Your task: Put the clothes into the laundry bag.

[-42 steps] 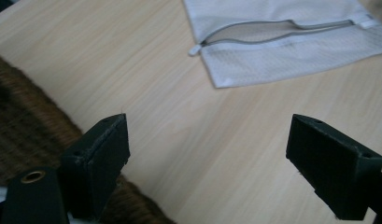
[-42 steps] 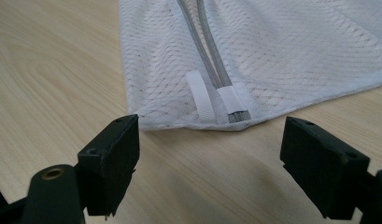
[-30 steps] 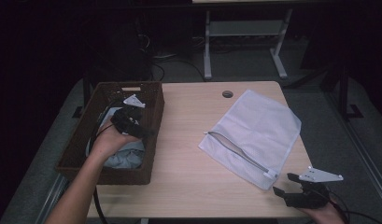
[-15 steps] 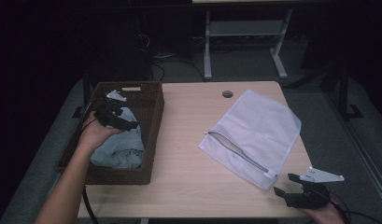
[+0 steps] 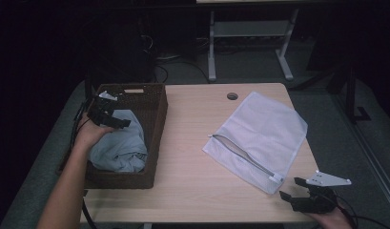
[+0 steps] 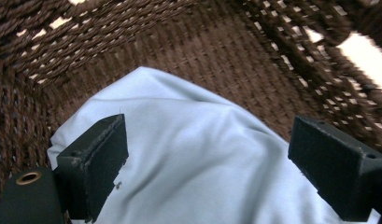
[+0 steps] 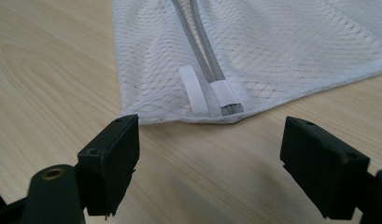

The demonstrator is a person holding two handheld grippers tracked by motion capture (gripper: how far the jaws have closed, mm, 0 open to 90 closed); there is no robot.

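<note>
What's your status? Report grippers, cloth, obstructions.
Left gripper open over the light blue cloth in the wicker basket. Right gripper open, facing the mesh bag corner. Nothing between.

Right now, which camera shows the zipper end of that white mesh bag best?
The right gripper view: the zipper ends close up at two white tabs, just beyond the open jaws. The high view shows the whole bag with the zipper as a thin line.

Woven wicker basket [image 5: 157,114], smooth cloth [image 6: 202,154], mesh bag [image 7: 282,51], matt wood table [image 5: 192,162]
</note>
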